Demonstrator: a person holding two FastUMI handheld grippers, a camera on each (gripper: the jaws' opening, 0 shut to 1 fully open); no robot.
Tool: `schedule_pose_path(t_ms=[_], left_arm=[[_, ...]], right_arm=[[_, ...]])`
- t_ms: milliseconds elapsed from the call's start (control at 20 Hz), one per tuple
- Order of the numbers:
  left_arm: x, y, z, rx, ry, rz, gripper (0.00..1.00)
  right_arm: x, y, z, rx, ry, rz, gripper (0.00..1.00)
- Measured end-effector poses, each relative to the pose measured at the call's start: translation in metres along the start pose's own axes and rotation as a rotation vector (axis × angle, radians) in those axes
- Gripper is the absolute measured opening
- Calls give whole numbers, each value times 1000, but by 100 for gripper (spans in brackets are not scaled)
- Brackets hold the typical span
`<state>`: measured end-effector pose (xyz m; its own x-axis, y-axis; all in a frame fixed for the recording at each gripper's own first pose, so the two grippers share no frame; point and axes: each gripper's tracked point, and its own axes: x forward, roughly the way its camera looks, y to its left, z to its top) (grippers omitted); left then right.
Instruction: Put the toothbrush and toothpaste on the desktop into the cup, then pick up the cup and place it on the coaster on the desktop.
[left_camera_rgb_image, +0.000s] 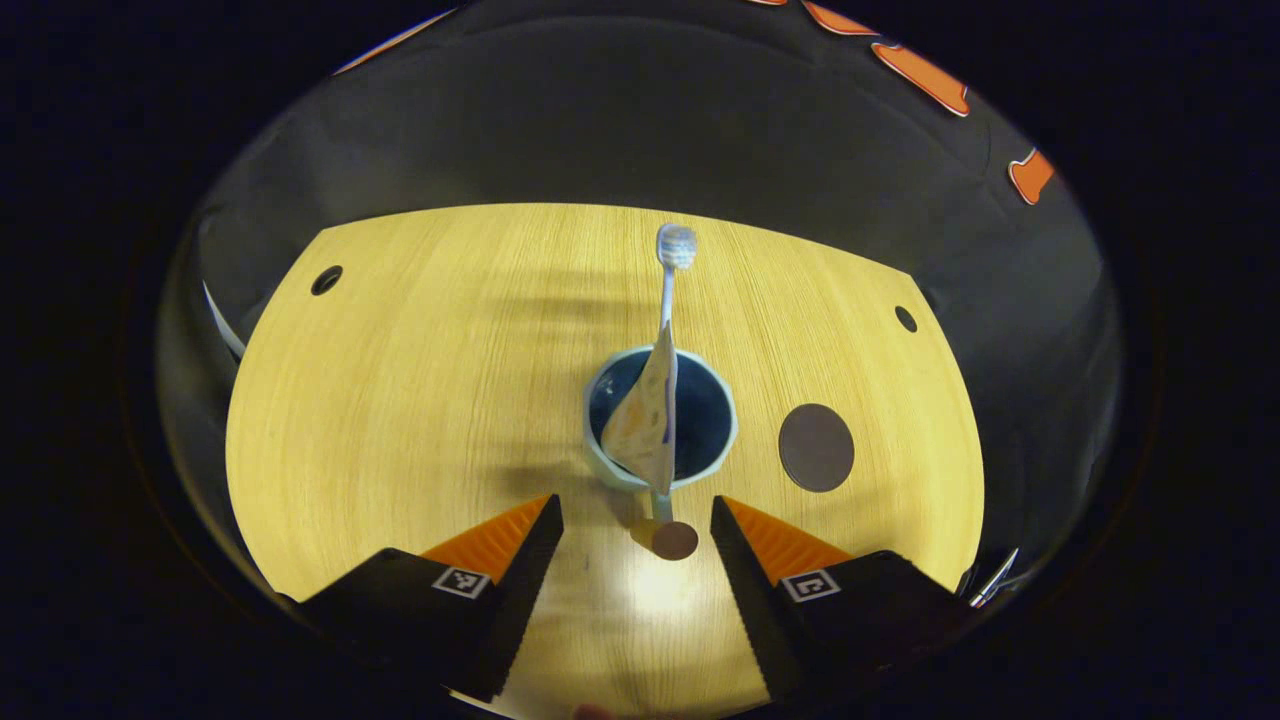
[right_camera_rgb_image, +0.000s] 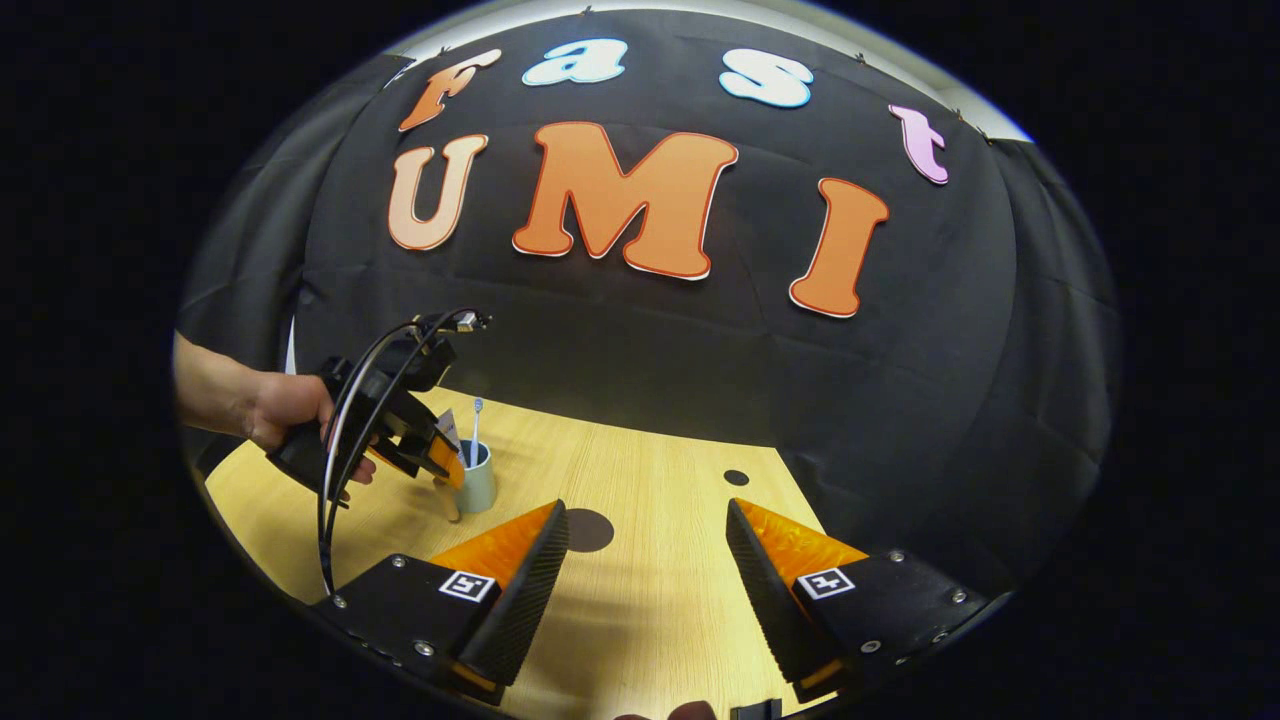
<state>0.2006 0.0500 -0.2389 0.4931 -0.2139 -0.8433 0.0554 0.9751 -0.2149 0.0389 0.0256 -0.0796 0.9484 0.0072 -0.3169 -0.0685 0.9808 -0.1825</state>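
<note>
Near the desk's middle, the cup (left_camera_rgb_image: 660, 418) holds toothbrush (left_camera_rgb_image: 674, 262) and toothpaste (left_camera_rgb_image: 645, 420); both tools gape wide, coaster (left_camera_rgb_image: 816, 447) just beside.

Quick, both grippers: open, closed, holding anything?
Left gripper: open, holding nothing, just short of the cup.
Right gripper: open, empty, above the desktop.

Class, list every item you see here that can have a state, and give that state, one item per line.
Cup: upright on the desktop, beside the coaster, not on it.
Toothbrush: standing in the cup, head up.
Toothpaste: in the cup, leaning on the rim.
Coaster: bare.
Left tool: open, holding nothing.
Right tool: open, holding nothing.
</note>
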Motion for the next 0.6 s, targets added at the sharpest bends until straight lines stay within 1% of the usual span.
schedule_pose_path(t_ms=[50, 150, 200, 250, 300, 350, 400, 450, 500, 600], left_arm=[[5, 0, -1, 2, 10, -2, 82], [11, -5, -4, 6, 29, -13, 83], [15, -7, -5, 9, 41, -14, 74], [17, -7, -6, 12, 46, -12, 71], [20, -8, -6, 13, 49, -11, 59], [20, -9, -5, 12, 49, -11, 55], [23, -10, -7, 7, 59, -12, 44], [26, -11, -9, 7, 67, -16, 43], [28, -8, -11, -7, 88, -9, 40], [25, -6, -9, 11, 73, 13, 31]], right_arm=[[0, 0, 0, 1, 1, -2, 94], [1, 0, 2, 3, 0, -5, 94], [1, 0, 2, 1, -1, -6, 94], [1, 0, 3, -1, -1, -7, 94], [1, 0, 3, -2, -1, -8, 94], [1, -1, 3, -2, 0, -10, 94], [1, -2, 0, 0, 3, -11, 94], [1, -4, -1, 5, 8, -14, 94], [0, -6, -3, 10, 12, -16, 94], [0, -9, -5, 16, 15, -20, 94]])
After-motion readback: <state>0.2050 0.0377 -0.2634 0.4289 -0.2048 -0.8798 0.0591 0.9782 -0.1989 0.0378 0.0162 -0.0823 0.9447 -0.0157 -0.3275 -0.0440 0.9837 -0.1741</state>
